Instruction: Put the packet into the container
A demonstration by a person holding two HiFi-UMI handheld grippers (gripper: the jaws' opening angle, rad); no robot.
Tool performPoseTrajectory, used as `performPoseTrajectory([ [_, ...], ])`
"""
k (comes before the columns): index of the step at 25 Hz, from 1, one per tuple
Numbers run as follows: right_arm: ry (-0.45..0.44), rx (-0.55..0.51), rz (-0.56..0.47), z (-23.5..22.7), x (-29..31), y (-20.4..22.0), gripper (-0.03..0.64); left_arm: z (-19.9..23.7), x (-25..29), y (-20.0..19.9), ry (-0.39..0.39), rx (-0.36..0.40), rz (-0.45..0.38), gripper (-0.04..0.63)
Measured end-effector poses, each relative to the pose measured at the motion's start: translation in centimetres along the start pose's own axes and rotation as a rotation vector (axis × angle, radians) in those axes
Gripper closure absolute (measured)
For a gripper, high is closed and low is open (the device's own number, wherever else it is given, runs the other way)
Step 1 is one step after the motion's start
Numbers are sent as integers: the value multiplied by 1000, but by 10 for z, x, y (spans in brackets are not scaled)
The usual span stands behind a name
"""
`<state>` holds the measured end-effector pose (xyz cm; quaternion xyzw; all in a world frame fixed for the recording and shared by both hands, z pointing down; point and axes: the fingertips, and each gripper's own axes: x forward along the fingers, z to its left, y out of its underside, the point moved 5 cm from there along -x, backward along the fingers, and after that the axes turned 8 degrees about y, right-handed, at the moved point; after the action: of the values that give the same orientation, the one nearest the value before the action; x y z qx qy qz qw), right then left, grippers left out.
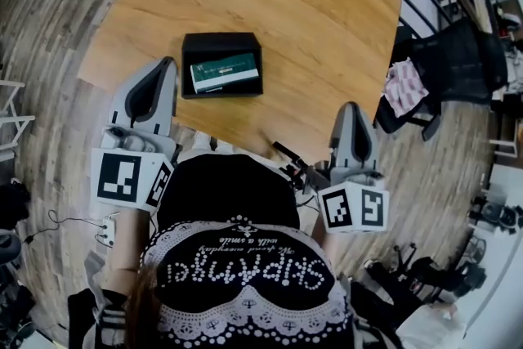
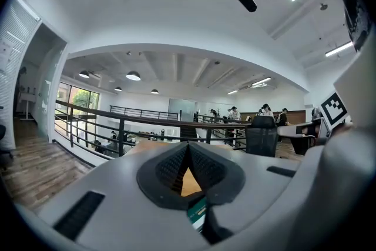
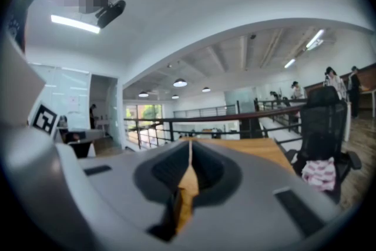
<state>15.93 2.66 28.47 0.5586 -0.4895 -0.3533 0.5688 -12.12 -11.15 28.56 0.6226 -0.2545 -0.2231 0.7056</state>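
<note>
Green with a pale printed band, the packet lay flat inside the black container, a shallow rectangular tray on the near-left part of the wooden desk. It looked thin and stiff-edged, slightly askew within the walls. From that, the placing step seemed done and the task at or near its end. The left hand-held gripper hung just beside the container's left wall, jaws pressed together on nothing. The right hand-held gripper hovered at the desk's near edge, well apart, likewise closed and empty. The next move probably called only for drawing both clear without nudging the tray.
</note>
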Motion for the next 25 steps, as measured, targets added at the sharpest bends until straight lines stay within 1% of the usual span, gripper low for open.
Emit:
performPoseTrajectory([
  [10, 7, 3, 18, 3, -10, 8, 581, -2, -18, 4, 4, 14, -15, 565],
  [18, 13, 6, 41, 8, -17, 16, 581, 1, -30, 17, -14, -46, -5, 565],
  [23, 26, 1, 57, 10, -12, 23, 581, 8, -28, 28, -4, -52, 28, 565],
  [25, 24, 1, 62, 12, -9, 24, 581, 11, -26, 27, -3, -47, 20, 565],
])
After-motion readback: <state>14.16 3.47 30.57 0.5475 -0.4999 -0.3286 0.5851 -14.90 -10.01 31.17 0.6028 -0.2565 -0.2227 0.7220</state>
